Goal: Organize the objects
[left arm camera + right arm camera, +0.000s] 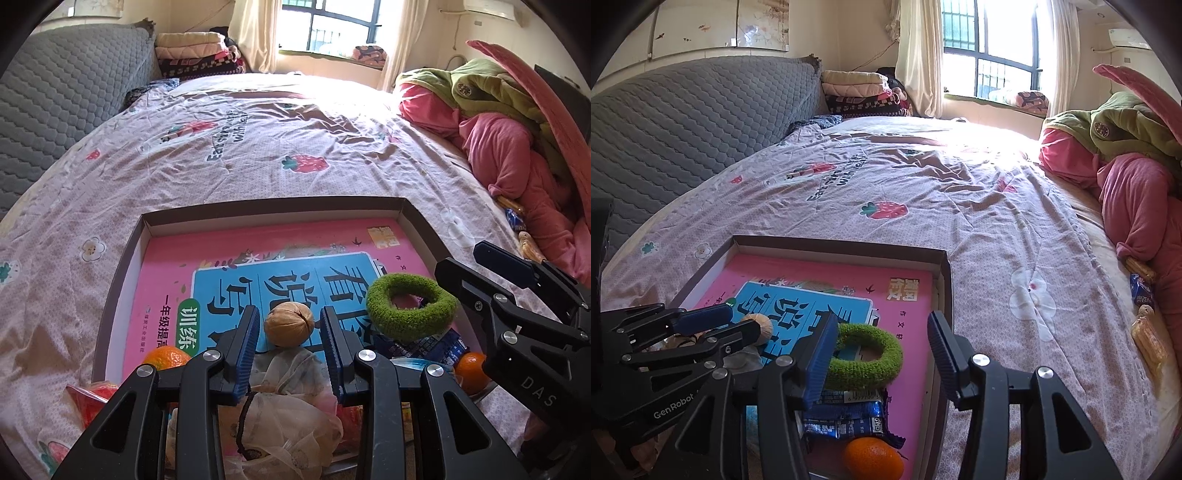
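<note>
A shallow brown cardboard box (122,266) (945,273) lies on the bed with a pink and blue book (221,258) (820,280) flat in it. A walnut (289,324) (761,328) rests on the book, just ahead of the tips of my open left gripper (289,330) (713,325). A green fuzzy ring (412,305) (866,354) lies to its right, beside the left finger of my open, empty right gripper (882,345) (480,266). Oranges (167,358) (873,458), blue snack packets (846,421) and a sheer pouch (284,410) sit near the front.
The bed has a pink strawberry-print sheet (258,147). A grey quilted cover (683,122) rises at the left. Pink and green bedding (498,122) is heaped at the right, with corn cobs (1148,343) beside it. A red packet (92,402) lies by the box's front left corner.
</note>
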